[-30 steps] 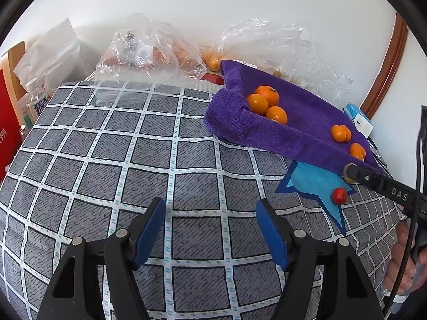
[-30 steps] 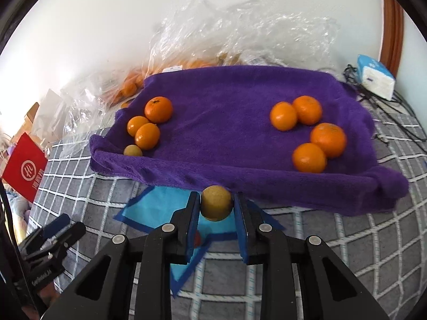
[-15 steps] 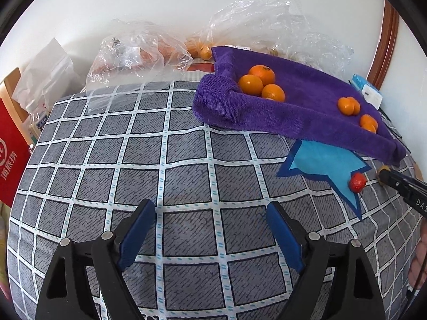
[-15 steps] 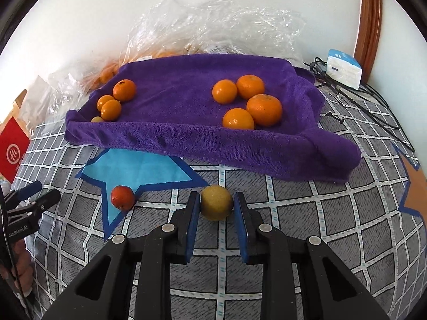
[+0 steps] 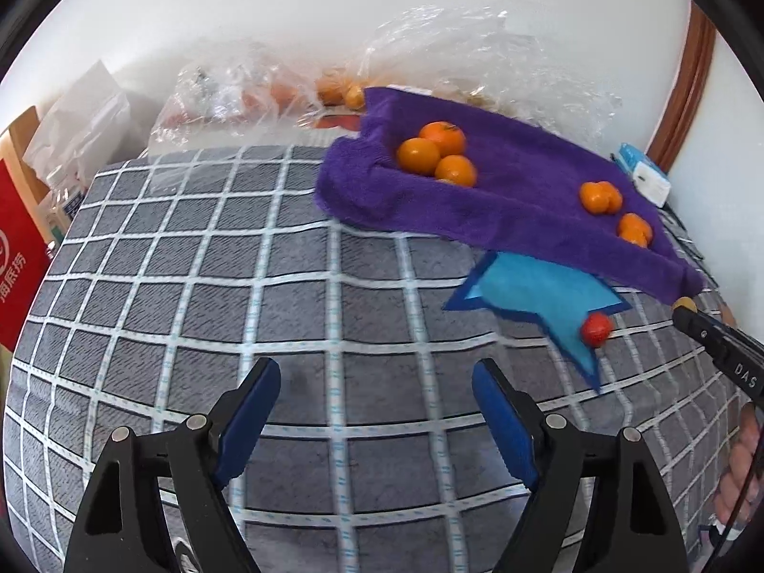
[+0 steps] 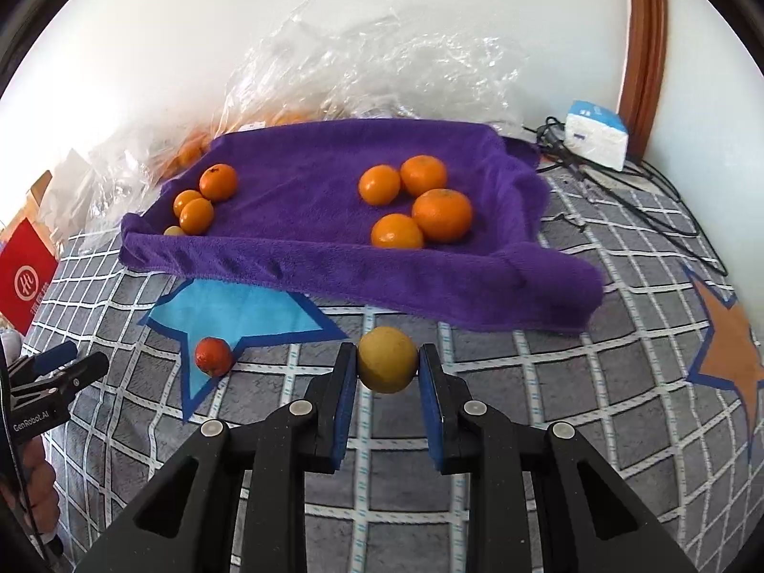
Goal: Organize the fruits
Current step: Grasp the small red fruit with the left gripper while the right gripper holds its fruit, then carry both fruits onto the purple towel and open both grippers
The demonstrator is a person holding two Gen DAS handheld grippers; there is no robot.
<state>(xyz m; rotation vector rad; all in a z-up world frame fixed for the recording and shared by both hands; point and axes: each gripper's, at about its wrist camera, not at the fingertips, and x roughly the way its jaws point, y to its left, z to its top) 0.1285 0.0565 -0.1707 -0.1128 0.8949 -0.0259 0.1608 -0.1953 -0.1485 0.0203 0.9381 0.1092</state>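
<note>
Here, at the far left of the right wrist view, a red box (image 6: 24, 281) stands beside the grey checked cloth (image 6: 549, 372) that covers the table. The left gripper (image 5: 375, 389) hangs over bare cloth with nothing between its blue pads; its jaws stand wide and are closing a little. Just right of it, a small red fruit (image 6: 213, 356) lies on the edge of a blue star patch (image 6: 234, 310). Behind the patch, a purple towel (image 6: 334, 258) with raised edges holds the oranges: a group of three (image 6: 205, 198) with a small yellowish fruit (image 6: 173, 231) at its left end, and a group of four (image 6: 420, 205) towards its right. In front of the towel, the right gripper (image 6: 387, 363) is clamped on a round yellow-green fruit (image 6: 387, 358), both pads pressing its sides, over the cloth. Crumpled clear plastic bags (image 6: 382, 71) lie behind the towel against the wall. Further right lie a white and blue box (image 6: 597, 136) with black cables (image 6: 635, 191), and an orange star patch (image 6: 730, 353).
</note>
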